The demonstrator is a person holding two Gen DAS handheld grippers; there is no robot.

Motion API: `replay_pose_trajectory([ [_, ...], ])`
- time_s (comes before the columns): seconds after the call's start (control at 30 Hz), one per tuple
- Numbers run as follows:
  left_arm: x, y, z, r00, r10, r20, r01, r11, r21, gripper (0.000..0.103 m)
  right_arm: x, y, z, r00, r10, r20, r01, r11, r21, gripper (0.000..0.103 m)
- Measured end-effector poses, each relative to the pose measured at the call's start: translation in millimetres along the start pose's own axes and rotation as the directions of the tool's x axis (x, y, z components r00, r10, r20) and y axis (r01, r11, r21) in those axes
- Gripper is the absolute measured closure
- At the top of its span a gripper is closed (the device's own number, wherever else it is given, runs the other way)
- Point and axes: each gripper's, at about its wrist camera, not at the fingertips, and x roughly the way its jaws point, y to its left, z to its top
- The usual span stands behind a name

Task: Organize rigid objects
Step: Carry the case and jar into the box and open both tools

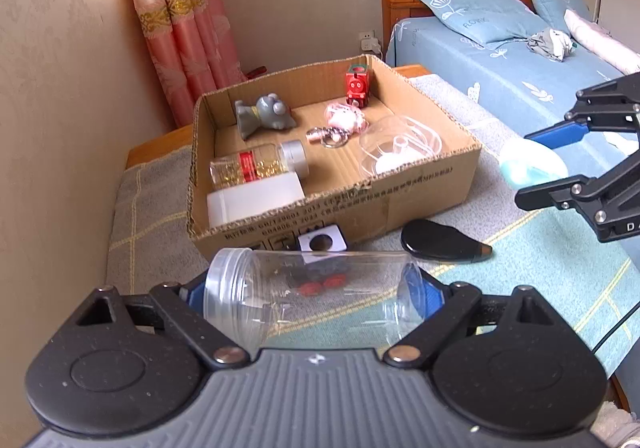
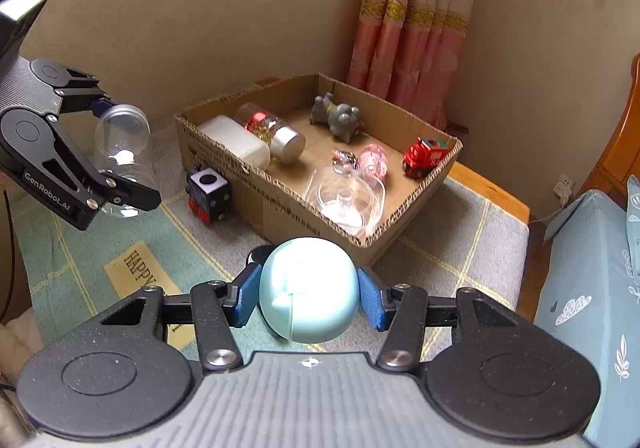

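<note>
Left wrist view: left gripper (image 1: 312, 298) pinching one clear jar (image 1: 304, 296) sideways above the mat (image 1: 540, 248). Ahead, one cardboard box (image 1: 400, 191) holding one white bottle (image 1: 256, 199), one capsule bottle (image 1: 256, 165), one grey figure (image 1: 264, 115), one keyring (image 1: 332, 135), one pink toy (image 1: 344, 115), one red train (image 1: 357, 84), one clear dish (image 1: 400, 145). Just outside: one black train (image 1: 322, 244), one black case (image 1: 444, 240). Bed (image 1: 500, 59) only here.

Right wrist view: right gripper (image 2: 308, 296) clamping one pale-blue egg (image 2: 308, 288) near the box's front wall; "HAPPY" patch (image 2: 136, 272) only here.
</note>
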Motion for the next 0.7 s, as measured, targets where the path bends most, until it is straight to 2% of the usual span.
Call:
replay_pose_trajectory([
  [0.2, -4.5, 12.7, 12.1, 1.000, 0.020, 0.024, -0.019, 1.000, -0.009, 0.011, 4.0, 5.2, 34.8, 0.997, 0.031, 0.065, -0.029, 0.999, -0.032, 0.045],
  [0.37, -6.1, 26.3, 16.1, 0.998, 0.050, 0.025, -0.049, 0.998, -0.037, 0.011, 24.4, 8.1, 67.5, 0.994, 0.070, 0.089, -0.067, 0.997, -0.035, 0.045],
  [0.53, -7.9, 37.5, 17.4, 0.998, 0.060, 0.025, -0.058, 0.996, -0.064, 0.011, 58.0, 13.1, 90.2, 0.995, 0.085, 0.059, -0.082, 0.996, -0.044, 0.045],
  [0.7, -10.0, 40.5, 20.2, 0.997, 0.066, 0.028, -0.064, 0.996, -0.063, 0.011, 87.1, 13.2, 95.7, 0.995, 0.101, 0.009, -0.101, 0.995, -0.022, 0.045],
])
